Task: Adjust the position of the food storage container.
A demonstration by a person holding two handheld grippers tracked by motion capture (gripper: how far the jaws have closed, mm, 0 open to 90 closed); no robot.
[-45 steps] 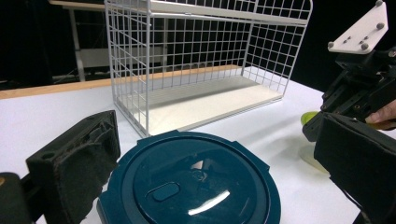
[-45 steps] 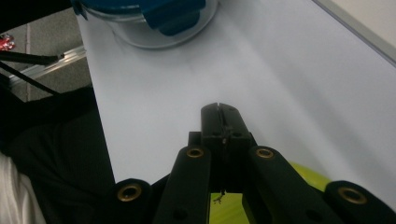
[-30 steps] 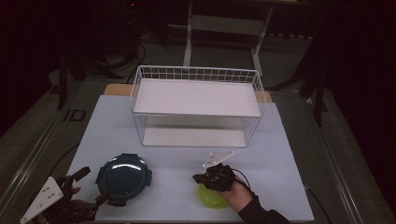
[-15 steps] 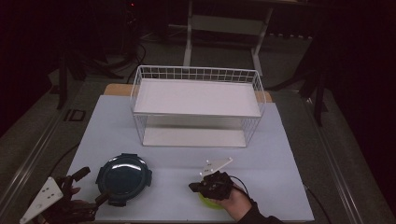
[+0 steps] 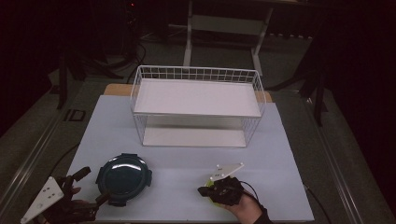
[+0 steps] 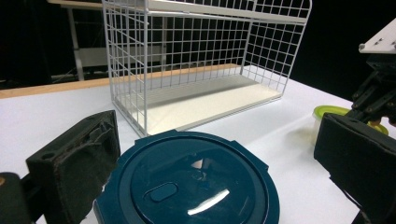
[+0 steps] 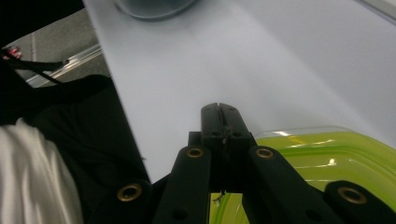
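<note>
We see a dim room whose upper corners sink into darkness. A pale blue-white table top [image 5: 289,154] takes up the lower middle of the frame, lit brighter than all around it, with a strip of bare wood edge [image 5: 116,89] showing at its far side. Grey floor [image 5: 42,121] runs along the left and right edges. At the top centre stands a light metal frame [image 5: 224,28] with two legs. Black cables [image 5: 135,51] trail over the floor at the upper left, beside dark stand legs [image 5: 65,70].
</note>
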